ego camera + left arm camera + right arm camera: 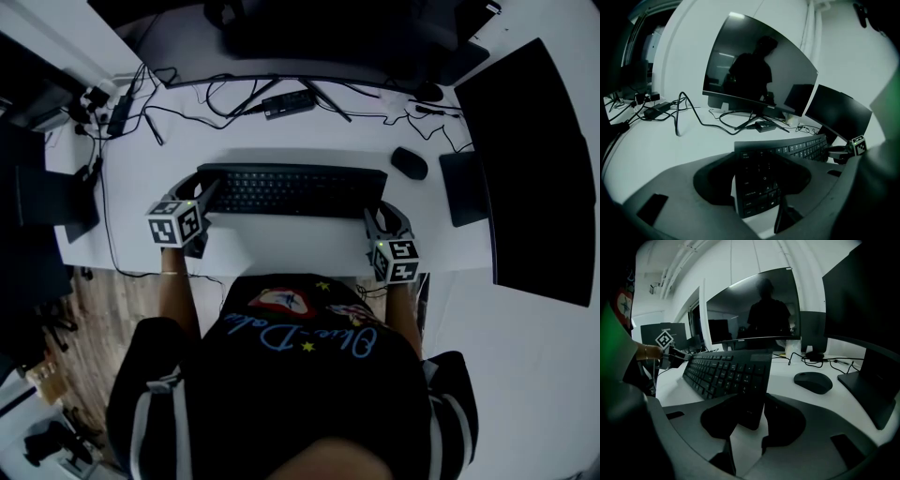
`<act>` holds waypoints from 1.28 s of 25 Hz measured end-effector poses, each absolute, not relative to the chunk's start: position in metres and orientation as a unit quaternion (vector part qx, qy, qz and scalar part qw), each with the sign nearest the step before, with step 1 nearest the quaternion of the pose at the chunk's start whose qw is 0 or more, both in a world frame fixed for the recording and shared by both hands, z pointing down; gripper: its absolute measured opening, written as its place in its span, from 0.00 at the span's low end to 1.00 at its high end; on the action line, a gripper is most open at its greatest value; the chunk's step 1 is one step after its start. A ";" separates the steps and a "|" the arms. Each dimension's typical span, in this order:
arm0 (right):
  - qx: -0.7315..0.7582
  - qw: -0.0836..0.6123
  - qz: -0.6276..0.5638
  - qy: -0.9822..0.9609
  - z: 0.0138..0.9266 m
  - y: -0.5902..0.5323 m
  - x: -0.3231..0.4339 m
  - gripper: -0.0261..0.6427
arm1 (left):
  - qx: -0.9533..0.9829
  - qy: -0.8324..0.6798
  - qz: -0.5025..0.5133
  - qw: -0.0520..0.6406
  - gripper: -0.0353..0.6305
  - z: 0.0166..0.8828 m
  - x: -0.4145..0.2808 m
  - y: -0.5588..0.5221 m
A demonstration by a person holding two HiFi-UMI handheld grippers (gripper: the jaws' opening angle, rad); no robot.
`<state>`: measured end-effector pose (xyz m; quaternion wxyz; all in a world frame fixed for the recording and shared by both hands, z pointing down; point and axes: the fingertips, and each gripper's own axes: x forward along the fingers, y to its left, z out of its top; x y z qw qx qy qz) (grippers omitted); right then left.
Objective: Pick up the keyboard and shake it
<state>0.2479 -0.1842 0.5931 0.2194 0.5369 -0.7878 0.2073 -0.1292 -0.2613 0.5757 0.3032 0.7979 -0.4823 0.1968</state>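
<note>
Straddling the two ends of the keyboard (291, 192), both tools sit low over the white tabletop (281, 248), just in front of the person (291, 394). The keyboard lies lengthwise along the near part of the tabletop and looks flat on it in the head view. The left tool (204, 190) is at the keyboard's left end. In the left gripper view its jaws stand wide with that end between them. A sliver of tabletop shows between the left pad and the keyboard's edge, so the pads do not clamp it. The right tool (382, 217) is at the near right corner. In the right gripper view its jaws are narrower, and the pads sit against both sides of that corner, holding the keyboard. Each tool's marker cube shows at the far end of the keyboard in the other tool's view. A curved monitor (309, 37) stands behind the keyboard, with loose cables (187, 117) and a small black box (288, 102) on the tabletop between them. A mouse (409, 162) rests just beyond the keyboard's right end, apart from it. A second monitor (530, 169) stands at the right side.
</note>
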 end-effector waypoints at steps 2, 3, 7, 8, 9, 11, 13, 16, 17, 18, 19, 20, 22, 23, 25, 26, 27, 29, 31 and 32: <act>0.535 0.222 0.211 -0.788 0.596 -0.187 0.248 0.23 | 0.796 -0.483 0.199 0.307 0.38 0.579 -0.129 -0.263; 0.534 0.223 0.214 -0.787 0.599 -0.188 0.249 0.23 | 0.795 -0.483 0.201 0.308 0.38 0.580 -0.129 -0.264; 0.531 0.236 0.229 -0.781 0.609 -0.188 0.249 0.23 | 0.792 -0.481 0.210 0.310 0.38 0.586 -0.127 -0.270; 0.530 0.239 0.232 -0.780 0.611 -0.188 0.249 0.23 | 0.792 -0.481 0.212 0.311 0.38 0.587 -0.127 -0.271; 0.529 0.242 0.235 -0.778 0.612 -0.188 0.249 0.23 | 0.791 -0.481 0.213 0.313 0.38 0.589 -0.127 -0.272; 0.528 0.243 0.240 -0.777 0.613 -0.189 0.249 0.23 | 0.789 -0.482 0.215 0.316 0.38 0.592 -0.127 -0.273; 0.527 0.246 0.241 -0.777 0.614 -0.191 0.249 0.23 | 0.787 -0.482 0.214 0.320 0.38 0.595 -0.127 -0.274; 0.525 0.260 0.235 -0.776 0.615 -0.195 0.249 0.23 | 0.781 -0.479 0.219 0.335 0.38 0.604 -0.127 -0.274; 0.525 0.263 0.233 -0.776 0.616 -0.196 0.250 0.23 | 0.779 -0.479 0.221 0.339 0.38 0.607 -0.127 -0.273; 0.524 0.265 0.232 -0.776 0.618 -0.197 0.251 0.23 | 0.776 -0.480 0.223 0.343 0.38 0.611 -0.127 -0.271; 0.523 0.269 0.231 -0.775 0.619 -0.198 0.251 0.23 | 0.773 -0.480 0.224 0.347 0.38 0.614 -0.127 -0.270; 0.522 0.274 0.229 -0.774 0.620 -0.198 0.252 0.23 | 0.770 -0.481 0.225 0.353 0.38 0.617 -0.127 -0.268; 0.521 0.287 0.216 -0.774 0.621 -0.199 0.252 0.23 | 0.763 -0.482 0.226 0.366 0.38 0.625 -0.127 -0.263; 0.521 0.291 0.209 -0.775 0.621 -0.200 0.251 0.23 | 0.760 -0.484 0.225 0.370 0.38 0.628 -0.128 -0.262; 0.520 0.293 0.205 -0.775 0.622 -0.200 0.251 0.22 | 0.759 -0.487 0.219 0.373 0.38 0.630 -0.128 -0.260; 0.520 0.292 0.206 -0.775 0.622 -0.201 0.251 0.22 | 0.759 -0.487 0.217 0.373 0.38 0.630 -0.128 -0.259; 0.521 0.291 0.207 -0.775 0.621 -0.201 0.252 0.22 | 0.759 -0.487 0.217 0.373 0.38 0.631 -0.128 -0.260; 0.522 0.290 0.209 -0.774 0.621 -0.201 0.252 0.22 | 0.760 -0.486 0.218 0.372 0.38 0.631 -0.127 -0.260; 0.524 0.289 0.212 -0.772 0.622 -0.200 0.252 0.22 | 0.761 -0.486 0.218 0.370 0.38 0.631 -0.127 -0.260; 0.525 0.289 0.214 -0.772 0.622 -0.200 0.252 0.22 | 0.762 -0.486 0.216 0.370 0.38 0.631 -0.127 -0.260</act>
